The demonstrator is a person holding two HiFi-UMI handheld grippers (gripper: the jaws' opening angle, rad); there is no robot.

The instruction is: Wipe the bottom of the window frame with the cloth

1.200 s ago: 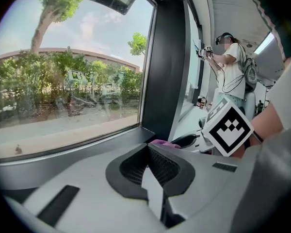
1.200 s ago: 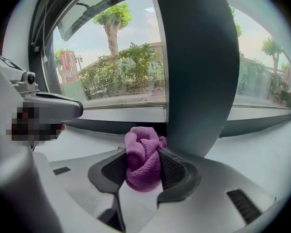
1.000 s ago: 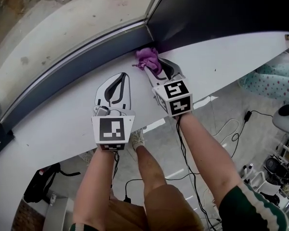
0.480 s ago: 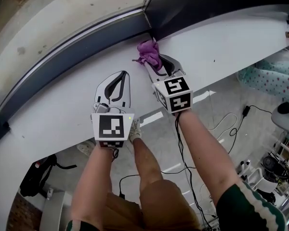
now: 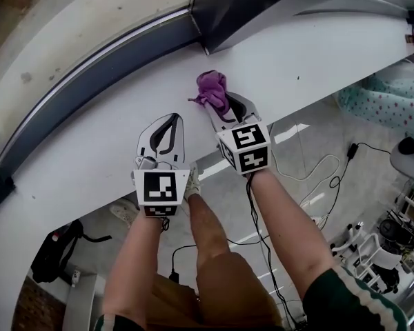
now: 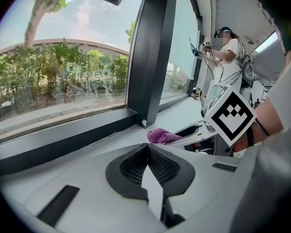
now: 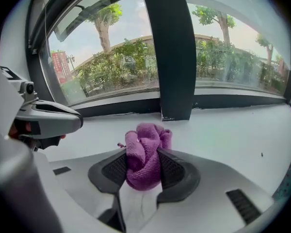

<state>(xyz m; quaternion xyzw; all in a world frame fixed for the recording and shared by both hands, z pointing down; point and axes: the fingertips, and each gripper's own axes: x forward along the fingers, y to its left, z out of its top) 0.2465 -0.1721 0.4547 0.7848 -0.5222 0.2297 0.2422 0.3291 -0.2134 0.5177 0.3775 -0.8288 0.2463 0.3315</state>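
Retreated from window frame [image 5: 124, 57], purple cloth [image 5: 212, 88] bunched in right claw [image 7: 142, 155].

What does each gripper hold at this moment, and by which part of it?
The right gripper pinches the bunched purple terry cloth by its lower middle, folds bulging above. The left gripper is shut, empty.

Two tools [image 5: 170, 120] [image 5: 221, 105], one purple cloth [image 5: 212, 87], one dark window frame [image 5: 110, 62], one white sill [image 5: 83, 150]
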